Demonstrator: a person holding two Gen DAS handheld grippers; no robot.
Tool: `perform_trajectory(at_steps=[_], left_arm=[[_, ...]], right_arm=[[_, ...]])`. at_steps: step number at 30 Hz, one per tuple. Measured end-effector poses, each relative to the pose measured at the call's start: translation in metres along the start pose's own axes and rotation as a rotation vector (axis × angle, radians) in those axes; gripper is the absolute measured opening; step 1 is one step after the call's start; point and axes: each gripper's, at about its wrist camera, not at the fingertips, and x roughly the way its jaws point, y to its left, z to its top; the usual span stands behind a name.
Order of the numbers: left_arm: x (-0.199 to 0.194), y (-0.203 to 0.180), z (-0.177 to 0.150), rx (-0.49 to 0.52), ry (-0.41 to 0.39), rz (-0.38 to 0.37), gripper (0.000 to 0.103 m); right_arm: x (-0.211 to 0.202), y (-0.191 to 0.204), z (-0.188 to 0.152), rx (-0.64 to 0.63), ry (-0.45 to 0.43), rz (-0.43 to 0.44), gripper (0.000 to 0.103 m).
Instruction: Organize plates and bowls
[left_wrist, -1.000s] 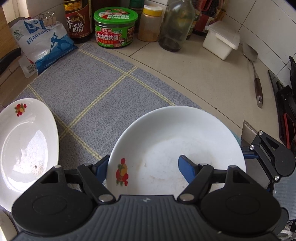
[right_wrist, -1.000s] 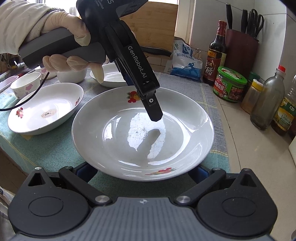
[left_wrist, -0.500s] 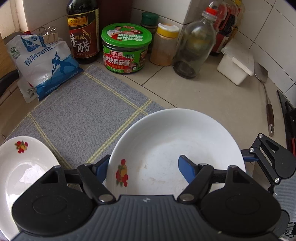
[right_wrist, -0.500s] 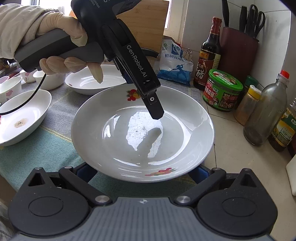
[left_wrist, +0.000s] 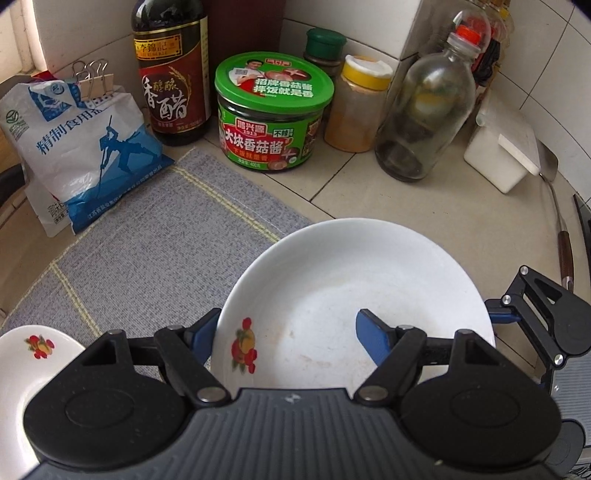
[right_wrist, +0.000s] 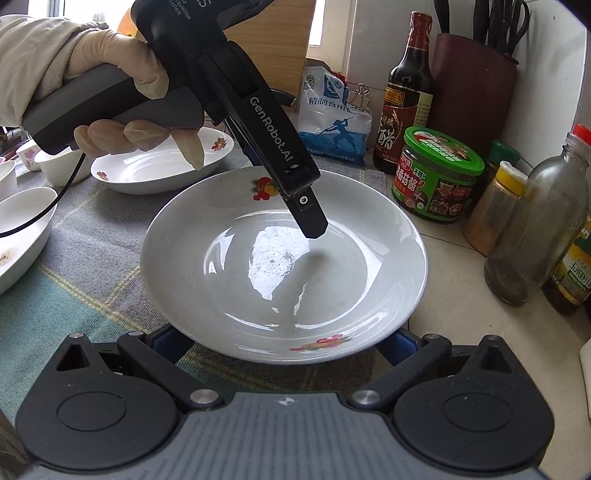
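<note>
A white deep plate (left_wrist: 354, 291) with fruit decals hangs over the edge of the grey mat (left_wrist: 147, 251) and the tiled counter. My left gripper (left_wrist: 288, 336) is shut on its rim, with one blue pad inside the plate and the other outside beneath it. In the right wrist view a gloved hand (right_wrist: 110, 62) holds that gripper, and its inner finger (right_wrist: 308, 218) rests in the plate (right_wrist: 280, 266). My right gripper (right_wrist: 282, 343) has its fingers spread wide under the near rim, tips hidden. A second plate (right_wrist: 159, 166) lies on the mat behind.
Along the wall stand a salt bag (left_wrist: 81, 155), a vinegar bottle (left_wrist: 170, 74), a green-lidded jar (left_wrist: 273, 114), a yellow-lidded jar (left_wrist: 358, 107), a glass bottle (left_wrist: 424, 110) and a white box (left_wrist: 502, 151). A spatula (left_wrist: 561, 236) lies at right. More bowls (right_wrist: 55, 166) sit far left.
Both grippers have carried the plate sideways toward the jars and bottles, which now look closer. The other plates and the mat have slid off to the left. Neither gripper's hold changed.
</note>
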Motion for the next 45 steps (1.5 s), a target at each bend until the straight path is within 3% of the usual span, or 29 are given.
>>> perform_trajectory(at_steps=[15,21,35,45], left_arm=[[0.013,0.003,0.001,-0.008,-0.001,-0.005,0.077],[0.003,-0.001,-0.004,0.006,-0.026,0.007,0.085],[-0.079,-0.023,-0.040,-0.006,-0.165,0.035,0.087],[-0.154,-0.047,-0.112,-0.029,-0.317,0.099,0.093]], right_arm=[[0.006,-0.003,-0.002,0.026,0.016,-0.008,0.103],[0.003,0.000,-0.003,0.017,0.017,-0.029,0.103],[-0.036,0.021,-0.018,0.024,0.018,-0.081,0.103],[-0.067,0.064,-0.018,0.024,-0.031,-0.050,0.103]])
